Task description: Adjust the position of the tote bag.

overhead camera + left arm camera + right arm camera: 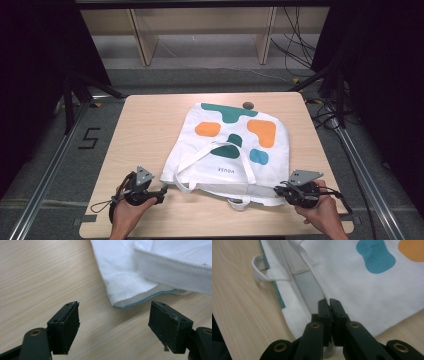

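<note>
Two tools: right tool (329, 305) clamped on one tote bag (235, 145), left tool (115, 322) wide open, empty.

Seen from above the near edge, facing forward over the table (150, 125); two close views from the grippers, low along their jaws, both sharing with the high view the tote bag (230, 145) (125, 272) (362, 290) hem.

Left gripper (161, 191) black, grey three-cornered plate on top, looped black cable, right gripper (278, 190) same build, brass-coloured pivot rivets, flat black jaw pads, bare forearms
</note>
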Demonstrator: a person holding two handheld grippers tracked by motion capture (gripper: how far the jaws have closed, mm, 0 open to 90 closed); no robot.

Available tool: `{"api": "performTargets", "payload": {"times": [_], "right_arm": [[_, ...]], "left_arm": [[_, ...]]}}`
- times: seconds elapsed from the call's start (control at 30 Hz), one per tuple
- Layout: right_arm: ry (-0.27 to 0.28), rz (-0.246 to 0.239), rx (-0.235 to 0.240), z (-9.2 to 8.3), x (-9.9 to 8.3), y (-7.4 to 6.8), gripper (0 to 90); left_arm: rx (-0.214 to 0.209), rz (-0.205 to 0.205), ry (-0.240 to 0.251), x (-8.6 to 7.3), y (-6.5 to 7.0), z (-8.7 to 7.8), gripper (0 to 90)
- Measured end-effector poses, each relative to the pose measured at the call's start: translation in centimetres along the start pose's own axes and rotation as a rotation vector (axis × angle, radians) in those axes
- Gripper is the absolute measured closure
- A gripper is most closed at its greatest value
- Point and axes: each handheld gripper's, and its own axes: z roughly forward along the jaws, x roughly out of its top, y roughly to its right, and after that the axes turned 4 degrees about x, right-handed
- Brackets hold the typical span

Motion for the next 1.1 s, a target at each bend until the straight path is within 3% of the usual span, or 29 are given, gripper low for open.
{"api": "performTargets", "payload": {"times": [0.07,0.2,0.23,0.4,0.53,0.57,0.67,0.8,0.83,0.87,0.93,1.03,1.07,1.1], "right_arm": [[-0.001,0.017,0.003,-0.1,0.1,0.1,88.6],[-0.005,0.001,0.002,-0.6,0.3,0.8,88.6],[0.007,-0.007,0.001,-0.7,0.3,0.9,88.6],[0.008,0.009,-0.006,-0.9,0.2,1.1,88.6],[0.011,0.017,0.004,-1.0,0.2,1.1,88.5],[0.010,0.017,0.001,-1.0,0.2,1.2,88.5],[0.006,0.019,0.000,-0.8,0.1,1.2,88.3],[0.010,0.008,-0.018,-0.3,0.1,1.0,85.1],[-0.013,0.009,-0.021,-0.3,0.1,1.0,83.3],[-0.029,0.003,-0.024,0.0,0.0,0.9,79.1],[-0.024,-0.006,-0.033,0.3,-0.1,0.8,77.3],[-0.061,-0.035,-0.060,1.0,-0.1,0.7,72.2],[-0.097,-0.035,-0.071,1.3,-0.3,0.5,72.4],[-0.097,-0.035,-0.071,1.3,-0.3,0.5,72.4]], "left_arm": [[-0.008,0.008,-0.005,0.2,0.4,0.4,23.9],[0.005,0.019,-0.031,0.5,0.8,1.3,25.5],[0.012,0.006,-0.019,0.6,0.9,1.5,25.7],[0.031,0.027,-0.016,1.4,0.8,1.9,25.6],[0.037,0.026,-0.003,2.1,1.4,3.1,25.8],[0.041,0.043,-0.001,2.3,1.4,3.2,26.6],[0.030,0.030,0.037,2.9,1.5,3.8,33.8],[0.023,0.134,0.025,3.2,1.8,3.8,54.0],[0.027,0.157,0.034,3.2,1.6,3.8,58.9],[0.024,0.153,0.041,3.1,1.6,3.7,67.1],[0.014,0.162,0.049,3.2,1.7,3.6,69.8],[0.009,0.229,0.037,3.1,2.3,3.0,77.2],[-0.005,0.232,0.043,3.0,2.6,2.9,78.4],[-0.022,0.258,0.037,2.9,2.9,2.6,78.4]]}}
